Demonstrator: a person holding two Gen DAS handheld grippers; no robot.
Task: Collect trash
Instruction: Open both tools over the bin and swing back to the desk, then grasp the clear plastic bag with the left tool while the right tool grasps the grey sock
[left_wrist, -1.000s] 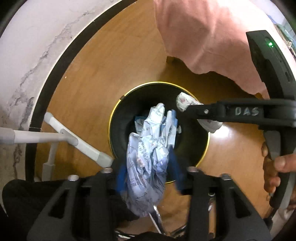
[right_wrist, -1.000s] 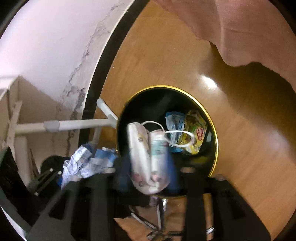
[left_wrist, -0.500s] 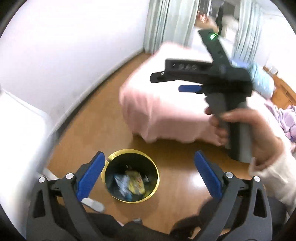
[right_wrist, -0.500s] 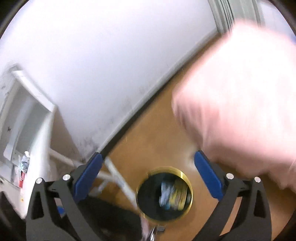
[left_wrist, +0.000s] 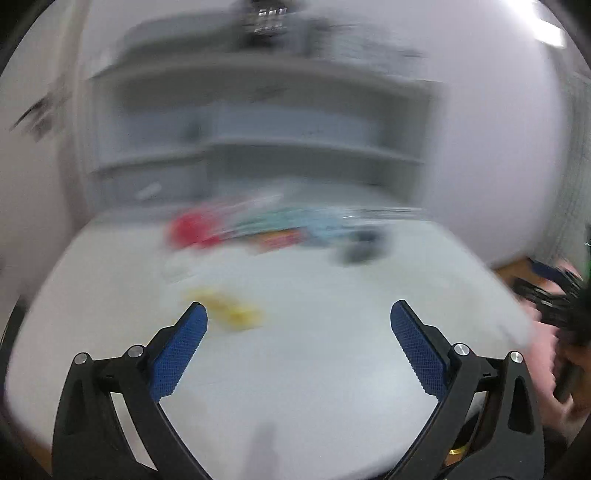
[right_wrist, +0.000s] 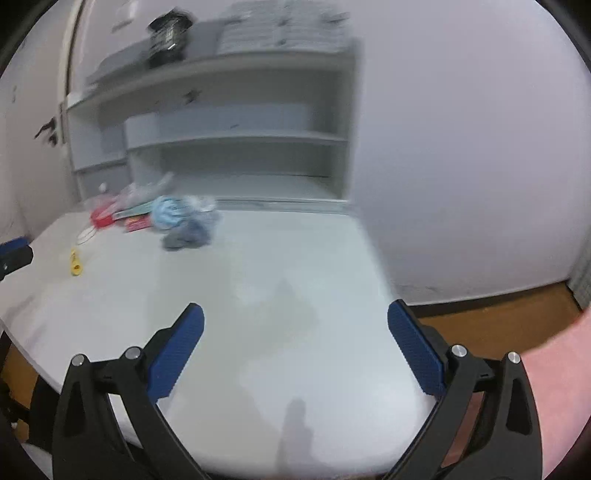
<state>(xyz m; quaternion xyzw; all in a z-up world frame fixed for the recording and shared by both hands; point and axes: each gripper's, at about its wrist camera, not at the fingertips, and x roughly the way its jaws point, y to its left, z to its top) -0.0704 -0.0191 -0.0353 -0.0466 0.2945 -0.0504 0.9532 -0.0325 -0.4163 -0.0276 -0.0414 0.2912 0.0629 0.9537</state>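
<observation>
While both claws hang over the desk, stock reads:
Left gripper (left_wrist: 295, 323): jaws wide, empty.
Right gripper (right_wrist: 295, 325): jaws wide, empty.
Desk (right_wrist: 295, 280): white, mostly bare.
Yellow scrap (right_wrist: 76, 263): left, uncollected.
Blue crumpled wad (right_wrist: 184, 221): far side, below shelves (right_wrist: 236, 136), uncollected.
Progress: pickups remain.

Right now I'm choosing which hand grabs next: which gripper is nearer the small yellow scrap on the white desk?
Left. The left gripper hovers just before the small yellow scrap, open. The right gripper is farther right, open; the scrap lies far left.
</observation>
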